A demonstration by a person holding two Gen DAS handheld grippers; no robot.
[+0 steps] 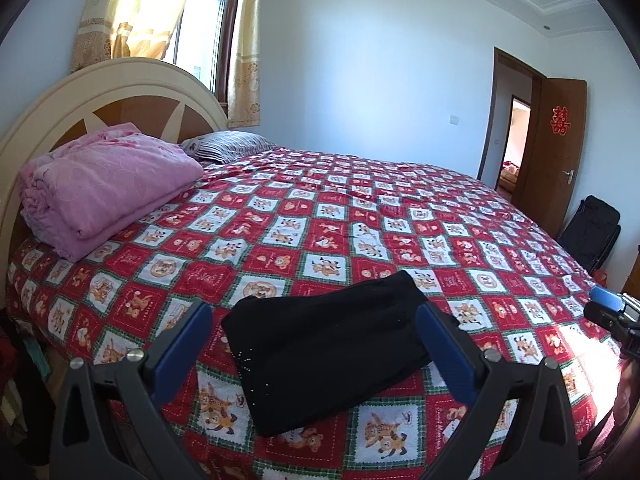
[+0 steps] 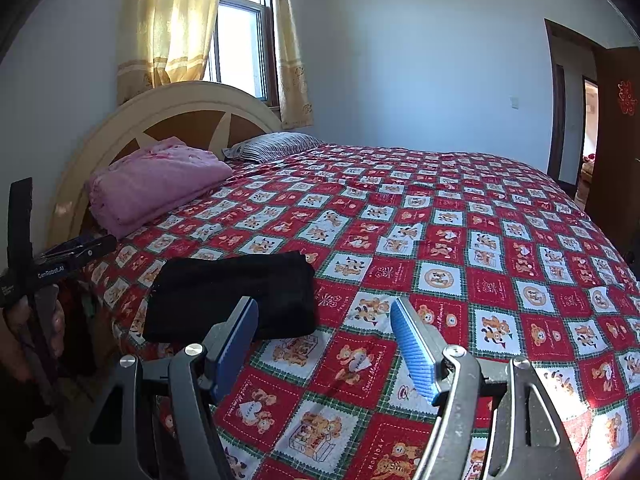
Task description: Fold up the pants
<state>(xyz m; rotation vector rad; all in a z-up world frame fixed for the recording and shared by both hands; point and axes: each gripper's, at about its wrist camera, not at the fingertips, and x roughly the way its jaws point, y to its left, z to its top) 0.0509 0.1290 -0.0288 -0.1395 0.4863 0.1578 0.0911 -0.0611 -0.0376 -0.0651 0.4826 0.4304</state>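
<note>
Folded black pants (image 1: pixel 332 348) on the bed (image 1: pixel 360 216), low centre, between left tool (image 1: pixel 314 344) spread wide, untouched. Right tool (image 2: pixel 324 344) wide, empty; pants upper left.

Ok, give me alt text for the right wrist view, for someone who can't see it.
Black pants lie folded into a compact rectangle near the edge of a bed with a red teddy-bear patchwork cover. The right gripper is open and empty in the foreground. A folded pink blanket sits by the headboard.
</note>
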